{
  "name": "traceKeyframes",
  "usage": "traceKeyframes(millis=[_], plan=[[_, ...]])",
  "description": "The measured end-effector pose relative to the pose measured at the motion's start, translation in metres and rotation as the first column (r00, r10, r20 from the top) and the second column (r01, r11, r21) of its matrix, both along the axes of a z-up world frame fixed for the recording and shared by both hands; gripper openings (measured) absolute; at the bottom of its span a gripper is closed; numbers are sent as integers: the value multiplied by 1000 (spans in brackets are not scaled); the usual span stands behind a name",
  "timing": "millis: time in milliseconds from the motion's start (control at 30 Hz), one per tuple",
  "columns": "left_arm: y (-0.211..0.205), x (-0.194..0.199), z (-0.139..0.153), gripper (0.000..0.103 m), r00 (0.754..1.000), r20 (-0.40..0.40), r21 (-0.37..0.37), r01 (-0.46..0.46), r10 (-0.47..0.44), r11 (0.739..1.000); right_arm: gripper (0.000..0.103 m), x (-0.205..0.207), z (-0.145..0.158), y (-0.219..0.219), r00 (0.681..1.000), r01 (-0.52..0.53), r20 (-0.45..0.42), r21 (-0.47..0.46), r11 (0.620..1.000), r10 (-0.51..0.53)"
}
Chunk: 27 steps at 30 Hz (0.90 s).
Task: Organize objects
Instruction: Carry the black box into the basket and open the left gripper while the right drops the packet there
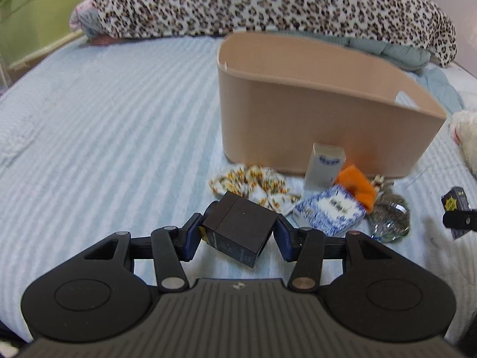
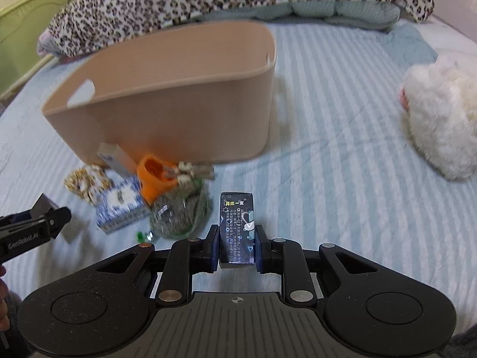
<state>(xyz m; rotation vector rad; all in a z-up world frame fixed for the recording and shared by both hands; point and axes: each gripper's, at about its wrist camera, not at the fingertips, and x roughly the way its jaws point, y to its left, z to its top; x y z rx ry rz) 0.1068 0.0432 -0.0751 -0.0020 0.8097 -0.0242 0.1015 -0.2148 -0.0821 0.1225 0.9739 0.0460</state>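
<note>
Nearest the left wrist camera, the left gripper (image 1: pixel 238 234) was clamped on a dark brown cube-shaped box (image 1: pixel 238 229), which sat tilted between the blue pads, one corner pointing down toward the camera. Nearest the right wrist camera, the right gripper (image 2: pixel 237 246) was clamped on a small dark printed carton (image 2: pixel 237 229), held upright with its top standing above the fingers.

Both grippers were over a bed covered with a pale blue striped sheet (image 1: pixel 104 125). Farther off stood a tan storage bin (image 1: pixel 313 125), open at the top, with a handle cutout in one end wall. Against its near wall lay a loose pile: a white box with blue lettering (image 1: pixel 325 167) leaning on the bin, an orange item (image 1: pixel 357 185) beside it, a blue-and-white patterned box (image 1: pixel 331 210) nearer the camera, a floral fabric scrunchie (image 1: pixel 253 183) at the left of the pile, and a clear bag of dark dried matter (image 1: pixel 390 216) at the right. In the right wrist view some pale clips (image 2: pixel 190 171) lay on top of the orange item, too blurred to identify further.

A white fluffy toy (image 2: pixel 441 119) lay on the sheet well to the right of the bin. A leopard-print blanket (image 1: pixel 253 0) was heaped along the far edge of the bed, with a green cabinet (image 1: pixel 32 15) at far left.
</note>
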Motion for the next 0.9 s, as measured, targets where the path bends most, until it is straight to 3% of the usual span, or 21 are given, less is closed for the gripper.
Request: traceKeyframes(millis=[400, 667, 900], plan=[[7, 26, 70, 53, 992, 129, -29, -9, 13, 1000, 21, 30, 79, -5, 973, -17, 231, 16, 1000, 13], [-10, 78, 83, 53, 983, 185, 37, 12, -19, 999, 21, 68, 97, 1, 955, -13, 296, 5, 1000, 11], [-28, 120, 71, 53, 986, 168, 74, 12, -24, 997, 21, 109, 83, 6, 965, 7, 260, -19, 1000, -2]])
